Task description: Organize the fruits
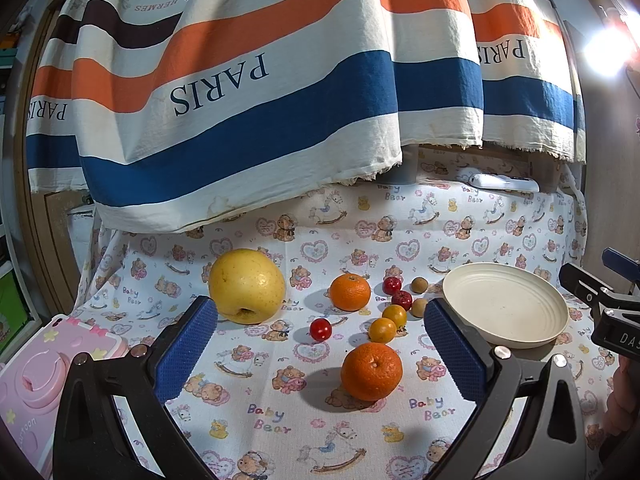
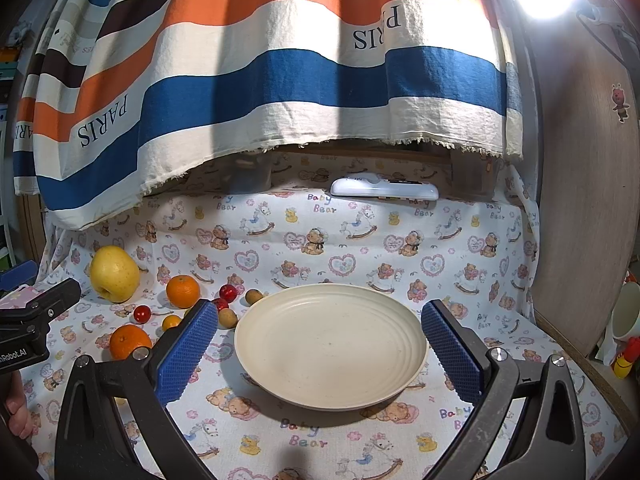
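Note:
In the left wrist view my left gripper is open above the cloth, with a near orange between and just ahead of its blue pads. Beyond lie a second orange, a big yellow apple, a red cherry tomato, two yellow-orange small fruits, two dark red ones and two brown ones. The cream plate sits at the right. In the right wrist view my right gripper is open, straddling the empty plate; the fruits lie to its left, such as the apple.
A striped "PARIS" cloth hangs low over the back of the table. A white remote lies at the back. A pink case sits at the left edge. A wooden panel and a cup stand to the right.

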Tool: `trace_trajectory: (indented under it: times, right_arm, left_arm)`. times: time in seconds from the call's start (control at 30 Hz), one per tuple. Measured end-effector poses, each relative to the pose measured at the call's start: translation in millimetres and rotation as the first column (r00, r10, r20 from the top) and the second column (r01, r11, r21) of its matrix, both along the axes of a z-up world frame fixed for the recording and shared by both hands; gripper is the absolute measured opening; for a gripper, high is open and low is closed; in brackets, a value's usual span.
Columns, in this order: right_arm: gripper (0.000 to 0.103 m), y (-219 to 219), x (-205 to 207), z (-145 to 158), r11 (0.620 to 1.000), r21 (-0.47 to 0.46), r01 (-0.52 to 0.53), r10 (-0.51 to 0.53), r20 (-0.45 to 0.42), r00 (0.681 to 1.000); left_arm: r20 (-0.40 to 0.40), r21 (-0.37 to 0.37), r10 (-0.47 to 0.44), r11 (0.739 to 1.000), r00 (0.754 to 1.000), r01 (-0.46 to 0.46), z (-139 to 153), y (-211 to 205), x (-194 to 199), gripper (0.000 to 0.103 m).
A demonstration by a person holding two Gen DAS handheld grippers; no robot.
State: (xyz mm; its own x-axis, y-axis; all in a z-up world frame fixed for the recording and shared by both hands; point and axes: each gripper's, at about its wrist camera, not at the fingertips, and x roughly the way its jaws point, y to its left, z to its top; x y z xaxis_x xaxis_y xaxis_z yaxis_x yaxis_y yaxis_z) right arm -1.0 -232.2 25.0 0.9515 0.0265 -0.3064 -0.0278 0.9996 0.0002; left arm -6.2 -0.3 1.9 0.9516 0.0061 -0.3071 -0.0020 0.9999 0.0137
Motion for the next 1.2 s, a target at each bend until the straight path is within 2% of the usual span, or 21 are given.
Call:
trace_trajectory:
  times: [1.2]
  right_arm:
    - [0.102, -2.0, -0.1, -2.3, 1.0, 0.006, 0.004, -0.003, -0.01, 1.0]
  left_arm:
    - [0.003, -0.002, 0.003, 1.0, 1.0, -0.003, 0.4, 2.2, -1.3, 0.103]
